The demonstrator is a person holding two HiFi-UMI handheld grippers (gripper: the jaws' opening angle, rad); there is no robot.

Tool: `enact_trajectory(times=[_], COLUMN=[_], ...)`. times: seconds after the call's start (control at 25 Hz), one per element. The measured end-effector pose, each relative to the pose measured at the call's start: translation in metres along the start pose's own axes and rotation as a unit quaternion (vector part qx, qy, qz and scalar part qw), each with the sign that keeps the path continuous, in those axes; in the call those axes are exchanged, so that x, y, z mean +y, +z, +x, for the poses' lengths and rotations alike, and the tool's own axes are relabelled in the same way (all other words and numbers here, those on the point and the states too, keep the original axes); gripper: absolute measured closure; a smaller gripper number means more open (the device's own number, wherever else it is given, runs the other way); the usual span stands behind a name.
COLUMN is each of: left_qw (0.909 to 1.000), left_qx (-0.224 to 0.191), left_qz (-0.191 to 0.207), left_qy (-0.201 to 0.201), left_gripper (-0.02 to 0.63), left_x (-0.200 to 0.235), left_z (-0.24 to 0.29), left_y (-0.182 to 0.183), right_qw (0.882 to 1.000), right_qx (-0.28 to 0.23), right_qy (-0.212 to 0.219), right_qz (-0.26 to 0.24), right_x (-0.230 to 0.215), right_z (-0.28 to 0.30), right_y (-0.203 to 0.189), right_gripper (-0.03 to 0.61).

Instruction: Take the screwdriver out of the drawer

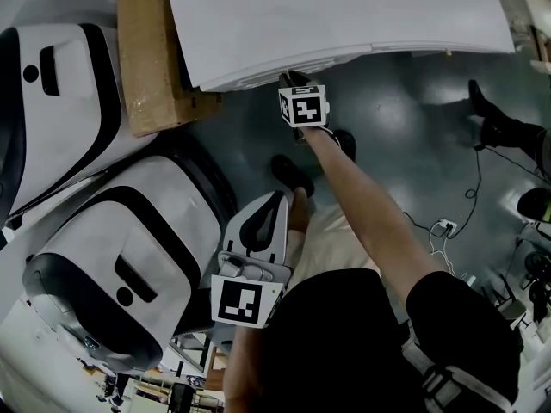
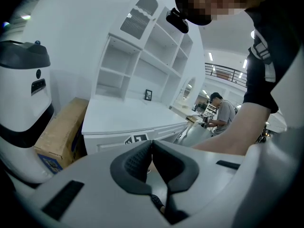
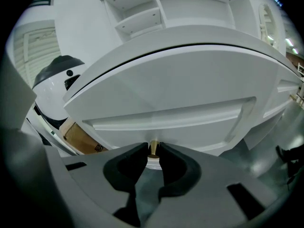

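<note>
The white cabinet point(image 1: 327, 15) has its drawer front point(image 3: 171, 113) closed, so no screwdriver is in sight. A small knob on a brass stem point(image 3: 153, 148) sticks out of the drawer front. My right gripper point(image 3: 153, 149) is at it with one pad on each side of the stem, shut on the knob. In the head view the right gripper point(image 1: 291, 77) is stretched forward to the cabinet's front edge. My left gripper point(image 1: 278, 198) is held back low near the person's body. Its pads meet at the tips with nothing between them point(image 2: 152, 142).
A cardboard box point(image 1: 151, 58) stands left of the cabinet. Two large white-and-black machines point(image 1: 52, 84) point(image 1: 112, 265) fill the left side. The person's shoe point(image 1: 291, 175) and a cable point(image 1: 443, 226) are on the grey floor. Another person point(image 2: 223, 113) sits far behind.
</note>
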State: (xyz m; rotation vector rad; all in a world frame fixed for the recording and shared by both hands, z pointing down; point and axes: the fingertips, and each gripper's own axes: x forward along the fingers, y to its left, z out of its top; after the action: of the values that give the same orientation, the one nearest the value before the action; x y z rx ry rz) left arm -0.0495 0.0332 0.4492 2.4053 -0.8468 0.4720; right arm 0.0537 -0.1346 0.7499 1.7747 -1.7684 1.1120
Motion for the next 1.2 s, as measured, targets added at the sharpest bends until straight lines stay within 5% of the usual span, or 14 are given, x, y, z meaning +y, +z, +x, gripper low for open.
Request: enact_trajectory(times=[0.2,1.2], left_qw=[0.9989,0.9972], left_qx=[0.023,0.032], left_qz=[0.033,0.047], left_qy=[-0.022,-0.050], left_gripper=[0.591,0.591], left_x=[0.003,0.001], left_z=[-0.005,-0.019], left_y=[-0.008,-0.017], right_qw=[1.000,0.999], right_qx=[-0.005,0.020], right_qy=[0.002,0.024], right_qz=[-0.018,0.000], right_x=[0.001,0.008], right_z=[0.000,-0.050], right_y=[0.000,-0.067], right_gripper=[0.486,0.486])
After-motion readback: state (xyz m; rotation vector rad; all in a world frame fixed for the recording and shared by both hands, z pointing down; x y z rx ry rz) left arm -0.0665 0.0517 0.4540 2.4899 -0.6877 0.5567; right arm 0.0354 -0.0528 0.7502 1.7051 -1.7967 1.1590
